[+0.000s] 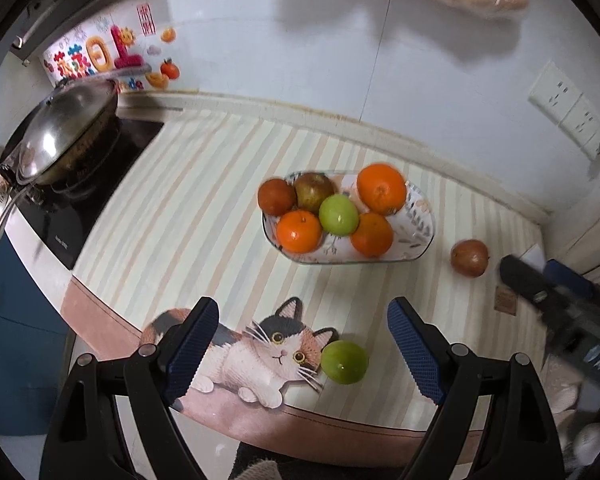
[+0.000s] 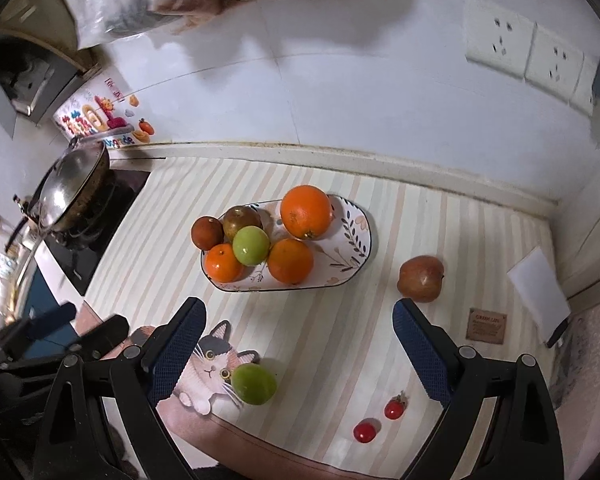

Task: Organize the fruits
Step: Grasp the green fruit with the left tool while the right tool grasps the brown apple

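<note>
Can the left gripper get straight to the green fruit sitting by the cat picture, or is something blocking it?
Probably yes. The left gripper is open and empty, and the green fruit lies loose on the mat just ahead, between its fingers, with nothing in between. The plate sits well behind it.

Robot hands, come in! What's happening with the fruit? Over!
Left gripper open, right gripper open, both empty. Plate holds six fruits. Green fruit, apple, two small tomatoes loose on mat. Nothing in the way.
</note>
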A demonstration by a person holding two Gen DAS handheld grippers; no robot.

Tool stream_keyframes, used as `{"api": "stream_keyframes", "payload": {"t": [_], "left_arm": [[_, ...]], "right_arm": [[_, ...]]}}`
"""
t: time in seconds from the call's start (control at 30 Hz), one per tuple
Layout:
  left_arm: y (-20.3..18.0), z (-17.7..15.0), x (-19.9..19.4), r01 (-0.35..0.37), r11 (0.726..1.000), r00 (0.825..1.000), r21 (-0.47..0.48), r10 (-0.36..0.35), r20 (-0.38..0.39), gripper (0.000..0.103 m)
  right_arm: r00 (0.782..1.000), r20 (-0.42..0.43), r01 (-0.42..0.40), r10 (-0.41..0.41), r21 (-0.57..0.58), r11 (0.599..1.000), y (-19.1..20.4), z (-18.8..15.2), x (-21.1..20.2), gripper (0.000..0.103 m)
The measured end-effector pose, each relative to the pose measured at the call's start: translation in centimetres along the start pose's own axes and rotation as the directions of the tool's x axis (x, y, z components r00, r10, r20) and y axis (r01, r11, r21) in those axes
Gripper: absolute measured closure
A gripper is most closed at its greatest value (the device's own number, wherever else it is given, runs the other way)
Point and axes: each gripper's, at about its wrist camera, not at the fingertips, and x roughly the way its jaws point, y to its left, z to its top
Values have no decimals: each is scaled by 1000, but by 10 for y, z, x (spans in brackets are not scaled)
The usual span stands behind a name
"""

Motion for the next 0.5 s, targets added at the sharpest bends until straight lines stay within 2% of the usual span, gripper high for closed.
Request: {"api": "stream_keyframes", "payload": {"t": [0.1, 0.2, 0.37, 0.47, 0.5], "left_arm": [[-7, -6, 35, -14, 1000, 997, 8, 15, -80, 17], [-15, -18, 77, -21, 1000, 982, 19, 24, -188, 17], [-29, -42, 139, 20, 1000, 927, 5, -16, -375, 17], [-40, -53, 168, 41, 999, 894, 9, -33, -448, 17], [-42, -56, 174, 48, 999, 888, 8, -39, -459, 17]], "right_arm": [[999, -33, 17, -15, 50, 999, -26, -3, 18, 6], [996, -79, 45, -37, 100, 994, -57, -2, 42, 6], [986, -156, 84, -56, 181, 980, -111, -5, 85, 6], [980, -187, 106, -65, 220, 970, -138, -5, 109, 6], [979, -196, 106, -59, 236, 966, -146, -3, 118, 6]]}}
